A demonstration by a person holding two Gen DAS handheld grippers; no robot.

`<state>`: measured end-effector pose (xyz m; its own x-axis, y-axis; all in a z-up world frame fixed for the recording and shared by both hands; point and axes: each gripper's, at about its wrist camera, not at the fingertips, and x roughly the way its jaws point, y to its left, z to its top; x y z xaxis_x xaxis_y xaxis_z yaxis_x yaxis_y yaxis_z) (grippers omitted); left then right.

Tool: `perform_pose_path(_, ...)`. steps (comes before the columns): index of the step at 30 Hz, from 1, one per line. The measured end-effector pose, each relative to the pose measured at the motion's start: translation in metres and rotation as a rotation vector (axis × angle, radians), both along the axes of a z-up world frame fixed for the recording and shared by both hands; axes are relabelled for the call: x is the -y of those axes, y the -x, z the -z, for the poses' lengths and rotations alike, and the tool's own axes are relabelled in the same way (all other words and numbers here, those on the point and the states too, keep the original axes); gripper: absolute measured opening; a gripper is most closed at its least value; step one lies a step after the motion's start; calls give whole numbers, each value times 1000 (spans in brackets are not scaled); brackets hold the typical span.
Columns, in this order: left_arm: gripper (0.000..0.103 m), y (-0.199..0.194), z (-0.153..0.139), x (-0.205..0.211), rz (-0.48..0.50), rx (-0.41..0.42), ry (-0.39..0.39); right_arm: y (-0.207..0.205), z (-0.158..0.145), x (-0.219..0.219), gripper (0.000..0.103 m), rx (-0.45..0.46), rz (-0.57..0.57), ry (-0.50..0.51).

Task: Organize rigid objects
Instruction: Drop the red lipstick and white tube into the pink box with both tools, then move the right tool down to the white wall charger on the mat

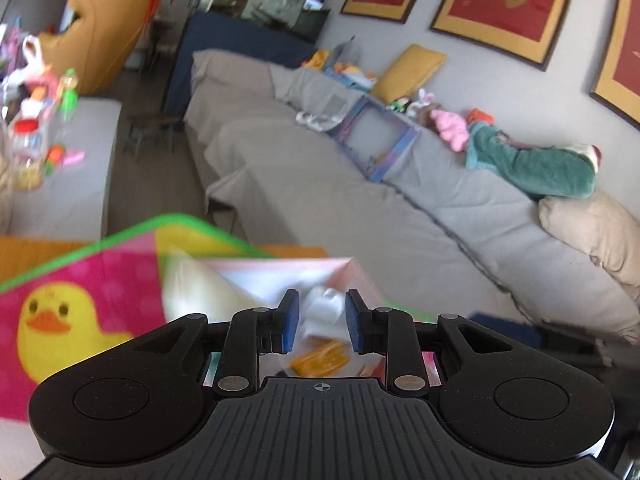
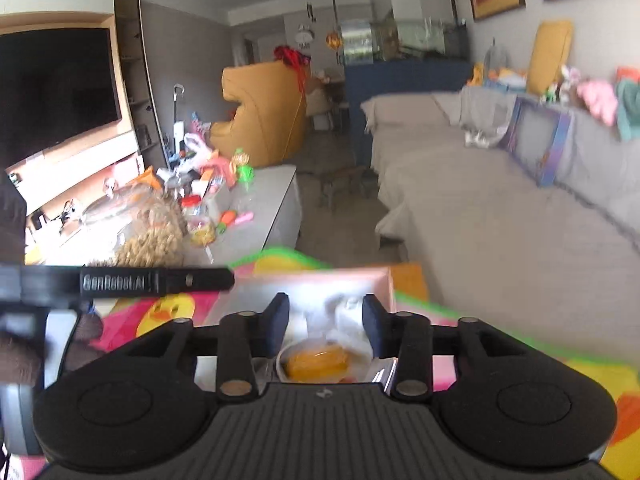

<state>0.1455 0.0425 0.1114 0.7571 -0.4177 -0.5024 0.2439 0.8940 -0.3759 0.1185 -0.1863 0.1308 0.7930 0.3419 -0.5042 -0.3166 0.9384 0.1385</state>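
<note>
Two hand-held grippers hang above a pale pink box [image 2: 320,284] that sits on a bright play mat [image 1: 80,280] printed with a yellow duck [image 1: 52,328]. The left gripper [image 1: 322,320] has its blue pads a little apart with nothing pinched between them. The right gripper [image 2: 326,322] likewise stands released, its dark fingers parted over the box with nothing between them. Inside the box lie a white object [image 1: 324,308], too blurred to identify, and a shallow white dish [image 2: 316,360] holding an orange toy [image 2: 320,362]. At the left of the right wrist view, the left gripper's black body [image 2: 120,280] crosses in front of a dark sleeve. Beyond the mat, a long grey sofa [image 1: 360,200] carries a purple picture-frame box [image 1: 376,140], soft toys and a yellow cushion [image 1: 408,72]. A low white table [image 2: 260,208] crowded with jars and toys stands opposite. Red-and-gold framed pictures [image 1: 508,4] hang on the far wall.
</note>
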Motion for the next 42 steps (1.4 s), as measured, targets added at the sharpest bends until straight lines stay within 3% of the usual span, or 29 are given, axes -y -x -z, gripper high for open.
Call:
perform_pose_path(9, 28, 68, 36, -68, -135, -21, 20, 60, 59, -21, 51, -20, -139, 138)
perform_pose_path(15, 28, 101, 50, -90, -193, -73, 9, 62, 58, -45, 51, -7, -174, 157)
perform_pose_path(18, 28, 112, 50, -84, -201, -70, -30, 43, 43, -58, 54, 18, -202, 138)
perform_pose_path(20, 27, 118, 47, -76, -204, -82, -68, 15, 36, -70, 61, -20, -214, 144)
perform_pose_path(25, 27, 136, 47, -60, -138, -46, -124, -56, 39, -106, 61, -79, -175, 251)
perform_pose_path(30, 27, 138, 49, -66, -117, -48, -90, -116, 59, -132, 60, -203, -153, 306)
perform_pose_path(33, 27, 137, 51, -76, -125, -54, -62, -136, 71, -129, 49, -289, -140, 275)
perform_pose_path(34, 27, 138, 53, -80, -128, -57, -50, -137, 73, -126, 37, -314, -146, 254)
perform_pose_path(35, 27, 138, 55, -84, -131, -63, -35, -134, 74, -120, 30, -321, -157, 232)
perform_pose_path(39, 27, 139, 63, -95, -142, -87, 21, -98, 63, -95, 29, -277, -170, 186)
perform_pose_path(42, 27, 134, 66, -96, -150, -87, 30, -75, 56, -74, 29, -322, -167, 147)
